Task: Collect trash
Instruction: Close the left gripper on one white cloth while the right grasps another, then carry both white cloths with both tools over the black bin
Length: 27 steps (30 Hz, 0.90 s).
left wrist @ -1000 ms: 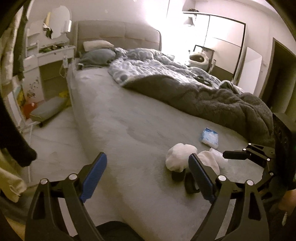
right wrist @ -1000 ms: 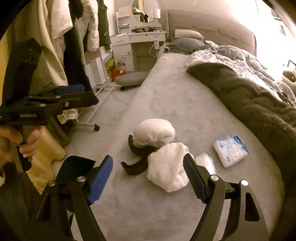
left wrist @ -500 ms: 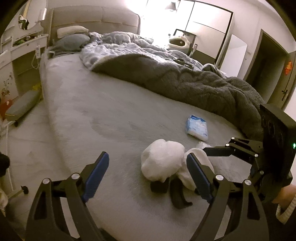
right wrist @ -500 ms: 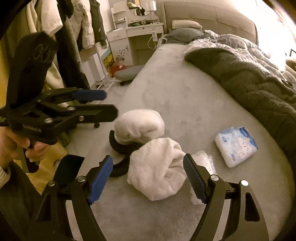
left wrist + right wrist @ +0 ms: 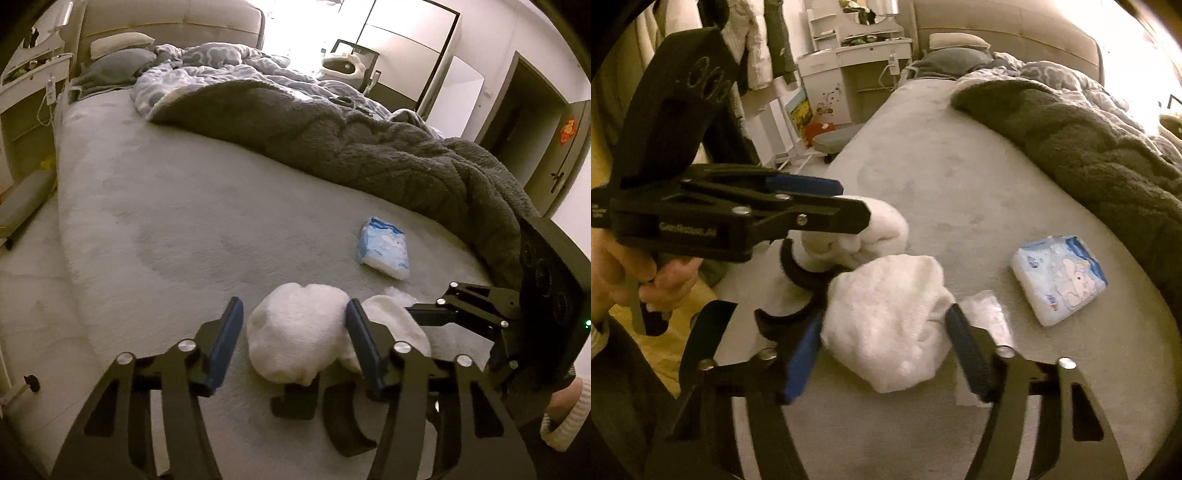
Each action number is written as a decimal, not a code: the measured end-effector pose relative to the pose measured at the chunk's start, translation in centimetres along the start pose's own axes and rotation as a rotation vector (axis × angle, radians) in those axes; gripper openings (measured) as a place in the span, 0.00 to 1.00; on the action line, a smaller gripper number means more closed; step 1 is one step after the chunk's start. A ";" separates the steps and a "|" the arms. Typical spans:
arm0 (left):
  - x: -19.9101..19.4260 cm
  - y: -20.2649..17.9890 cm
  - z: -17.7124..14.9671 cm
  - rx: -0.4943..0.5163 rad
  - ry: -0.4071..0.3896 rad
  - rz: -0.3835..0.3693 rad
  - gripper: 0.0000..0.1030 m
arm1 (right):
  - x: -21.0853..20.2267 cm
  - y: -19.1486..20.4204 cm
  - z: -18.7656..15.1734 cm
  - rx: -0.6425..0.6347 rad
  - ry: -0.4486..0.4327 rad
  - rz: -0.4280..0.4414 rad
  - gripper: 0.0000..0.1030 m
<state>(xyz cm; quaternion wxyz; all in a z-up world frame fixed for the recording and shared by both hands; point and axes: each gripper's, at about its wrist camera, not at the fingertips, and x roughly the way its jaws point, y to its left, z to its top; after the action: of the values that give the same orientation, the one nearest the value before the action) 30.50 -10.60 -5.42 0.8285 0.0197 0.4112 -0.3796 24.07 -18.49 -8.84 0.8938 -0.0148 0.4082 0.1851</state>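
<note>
on the grey bed sheet (image 5: 177,229), near its close edge, lie two white fluffy bundles with black curved pieces (image 5: 798,273) under and beside them. beyond the bundles, farther up the sheet, sits a blue and white tissue pack (image 5: 386,249), apart from them. a crumpled clear wrapper (image 5: 988,317) lies just beside the right bundle, between it and the pack. a dark grey blanket (image 5: 369,147) is heaped along the far side of the sheet, well clear of the bundles. past the sheet's left edge stand a white dresser (image 5: 849,74) and hanging clothes (image 5: 757,48).

the left gripper (image 5: 291,339) straddles the left white bundle (image 5: 295,339). its jaws have just been closing; the right pad looks pressed against the bundle's side, while the left pad stands a little off it, so it is not yet clamped. the right gripper (image 5: 886,350) straddles the right white bundle (image 5: 886,325). its jaws have just been closing too; both blue pads sit at the bundle's flanks, the left one against the fluff, though a firm squeeze cannot be told. in the right wrist view the left gripper's arm crosses over the left bundle and hides part of it.
</note>
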 end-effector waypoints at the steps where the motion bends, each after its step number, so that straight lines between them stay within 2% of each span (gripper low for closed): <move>1: 0.1 -0.1 0.0 0.005 0.005 -0.002 0.54 | -0.1 -0.3 0.0 0.012 -0.005 0.004 0.59; 4: 0.5 -0.8 -0.1 0.036 0.025 -0.003 0.46 | -0.1 -0.7 0.2 0.022 -0.005 0.001 0.50; 7: 0.7 -1.1 -0.2 0.045 0.041 0.006 0.41 | 0.0 -0.3 0.2 -0.003 0.005 -0.025 0.42; 10: 0.7 -1.0 -0.3 0.044 0.048 0.018 0.37 | -0.1 -0.1 0.5 -0.004 0.003 -0.030 0.39; 19: -2.0 -0.8 0.3 0.011 -0.021 0.037 0.34 | -1.8 -0.2 1.7 0.050 -0.047 -0.016 0.39; 27: -6.0 -0.7 0.8 -0.029 -0.104 0.071 0.34 | -4.0 -0.8 2.5 0.167 -0.116 0.003 0.39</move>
<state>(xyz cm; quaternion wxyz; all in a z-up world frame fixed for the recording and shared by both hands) 28.34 -7.71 -0.45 0.8618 0.0026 0.3722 -0.3446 23.76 -20.02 -4.38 0.9139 0.0713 0.3696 0.1520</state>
